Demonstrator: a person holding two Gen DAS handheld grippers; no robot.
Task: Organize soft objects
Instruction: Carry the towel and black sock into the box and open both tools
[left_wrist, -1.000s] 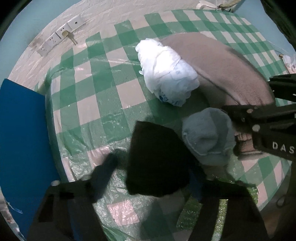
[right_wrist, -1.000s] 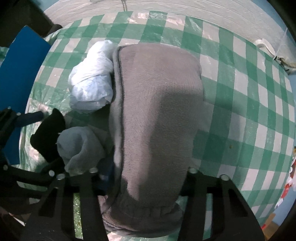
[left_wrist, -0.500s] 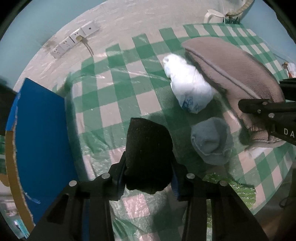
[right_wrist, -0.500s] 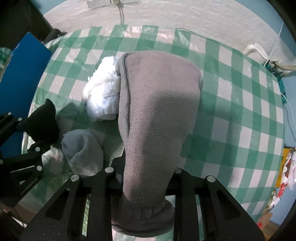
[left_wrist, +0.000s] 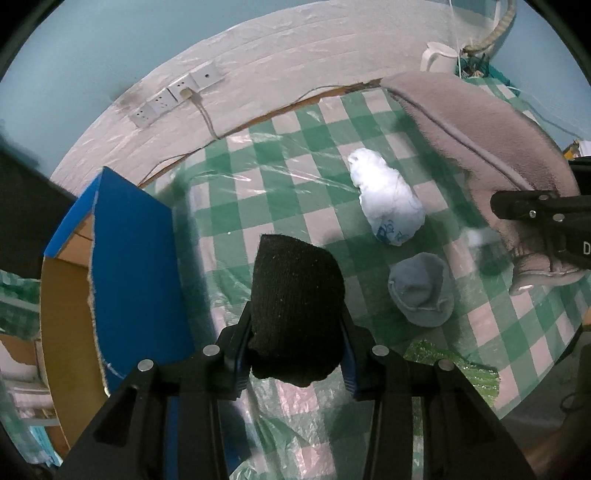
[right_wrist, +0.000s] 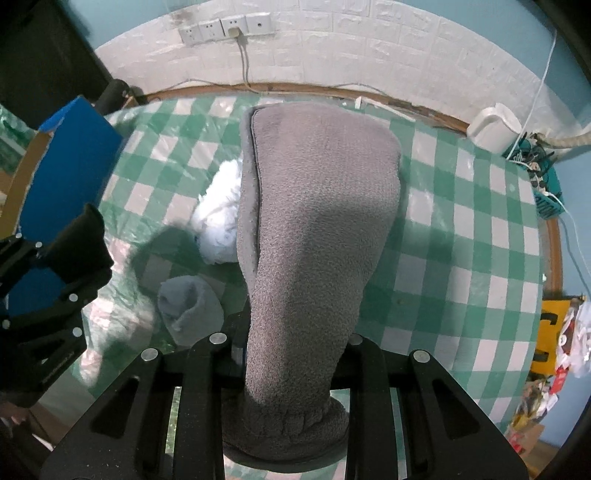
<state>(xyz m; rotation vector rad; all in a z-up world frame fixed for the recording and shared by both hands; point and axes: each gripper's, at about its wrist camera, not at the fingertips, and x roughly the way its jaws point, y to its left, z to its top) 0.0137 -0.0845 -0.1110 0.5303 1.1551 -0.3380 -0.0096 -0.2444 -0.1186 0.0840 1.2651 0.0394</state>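
Observation:
My left gripper (left_wrist: 295, 343) is shut on a black knit sock roll (left_wrist: 295, 295) and holds it above the green checked table (left_wrist: 280, 173). It also shows in the right wrist view (right_wrist: 79, 240). My right gripper (right_wrist: 291, 347) is shut on a grey fleece slipper (right_wrist: 314, 229) and holds it raised over the table; the slipper shows at the right in the left wrist view (left_wrist: 480, 133). A white rolled bundle (left_wrist: 388, 206) and a grey-blue sock roll (left_wrist: 421, 291) lie on the table between the grippers.
A blue-sided cardboard box (left_wrist: 129, 266) stands open at the table's left edge. Wall sockets with a cable (right_wrist: 225, 27) are behind the table. A white device (right_wrist: 495, 127) and cables sit at the back right. Clutter (right_wrist: 554, 332) lies past the right edge.
Both grippers have risen and pulled back from the table, lifting the black sock roll and the grey slipper. The white bundle and grey-blue sock stay on the table.

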